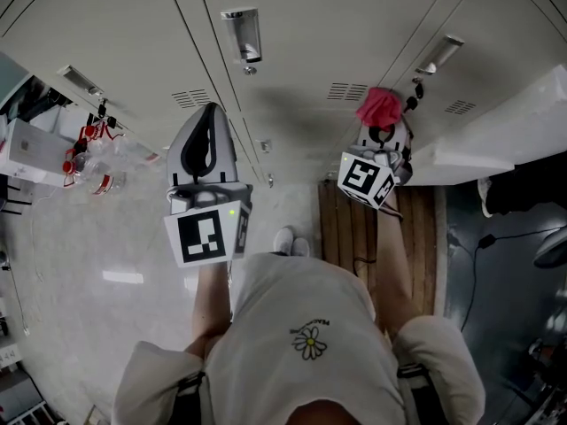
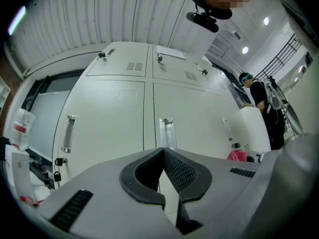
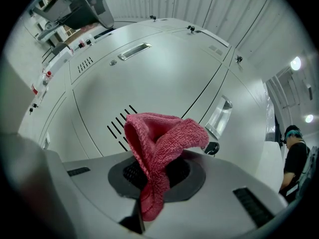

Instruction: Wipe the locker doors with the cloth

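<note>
Right claw (image 3: pixel 157 169) is clamped on the pink cloth (image 3: pixel 162 136), which stands up from the jaws near the vented locker door (image 3: pixel 149 76): soft, light and limp, probably best pinched at its bunched middle, while the left claw (image 2: pixel 163 156) is closed and empty.

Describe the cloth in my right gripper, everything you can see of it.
The cloth is a pinkish-red, terry-like fabric with a hemmed edge. The right gripper is shut on it. A folded section is pinched between the jaws, a short tail trails back toward the camera, and the bunched upper part stands up in a curled fold past the tips. It sits in front of a pale locker door, beside its vent slots. Whether it touches the door cannot be told.
</note>
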Demonstrator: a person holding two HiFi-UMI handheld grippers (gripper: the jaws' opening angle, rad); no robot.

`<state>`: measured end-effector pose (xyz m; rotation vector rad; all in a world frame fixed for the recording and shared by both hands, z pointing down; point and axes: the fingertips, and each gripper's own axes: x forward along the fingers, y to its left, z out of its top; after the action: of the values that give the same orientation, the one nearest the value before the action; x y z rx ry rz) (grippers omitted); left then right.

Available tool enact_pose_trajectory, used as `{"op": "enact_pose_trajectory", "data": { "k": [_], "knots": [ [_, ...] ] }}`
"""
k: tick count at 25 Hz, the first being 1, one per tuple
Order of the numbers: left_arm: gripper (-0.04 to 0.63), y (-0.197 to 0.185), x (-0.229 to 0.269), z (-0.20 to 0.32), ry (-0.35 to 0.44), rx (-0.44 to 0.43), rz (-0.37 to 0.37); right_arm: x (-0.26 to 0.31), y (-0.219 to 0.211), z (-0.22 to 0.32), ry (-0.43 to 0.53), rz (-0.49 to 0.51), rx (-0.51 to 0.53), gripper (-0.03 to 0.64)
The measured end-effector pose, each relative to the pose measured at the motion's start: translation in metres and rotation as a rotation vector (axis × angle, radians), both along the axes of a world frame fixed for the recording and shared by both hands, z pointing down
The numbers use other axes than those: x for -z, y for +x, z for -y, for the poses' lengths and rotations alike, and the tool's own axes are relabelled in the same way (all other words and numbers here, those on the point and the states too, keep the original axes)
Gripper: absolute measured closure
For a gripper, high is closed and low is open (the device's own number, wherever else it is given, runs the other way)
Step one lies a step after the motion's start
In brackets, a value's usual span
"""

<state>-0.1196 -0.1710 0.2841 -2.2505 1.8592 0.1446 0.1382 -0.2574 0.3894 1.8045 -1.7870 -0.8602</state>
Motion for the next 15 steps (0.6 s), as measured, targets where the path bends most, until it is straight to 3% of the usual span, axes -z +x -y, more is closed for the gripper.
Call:
{"op": "enact_pose_trajectory", "data": {
  "k": [4,8,12,15],
  "knots": [
    [0.579,-0.002,0.0,-0.001,-0.001,0.002,0.0,0.022,-0.007,-0.012,0.046,0.016,0.024,0.586],
    [0.579,-0.003,0.003,-0.002,0.012,0.002,-0.006,0.063,-0.034,-0.033,0.106,0.063,0.179,0.586],
    [0.579,0.011,0.006,-0.006,0.051,-0.027,-0.05,0.096,-0.054,-0.057,0.128,0.373,0.319,0.586],
    [0.58,0.023,-0.001,-0.011,0.044,-0.051,-0.075,0.102,-0.07,-0.073,0.097,0.468,0.377,0.586]
  ]
}}
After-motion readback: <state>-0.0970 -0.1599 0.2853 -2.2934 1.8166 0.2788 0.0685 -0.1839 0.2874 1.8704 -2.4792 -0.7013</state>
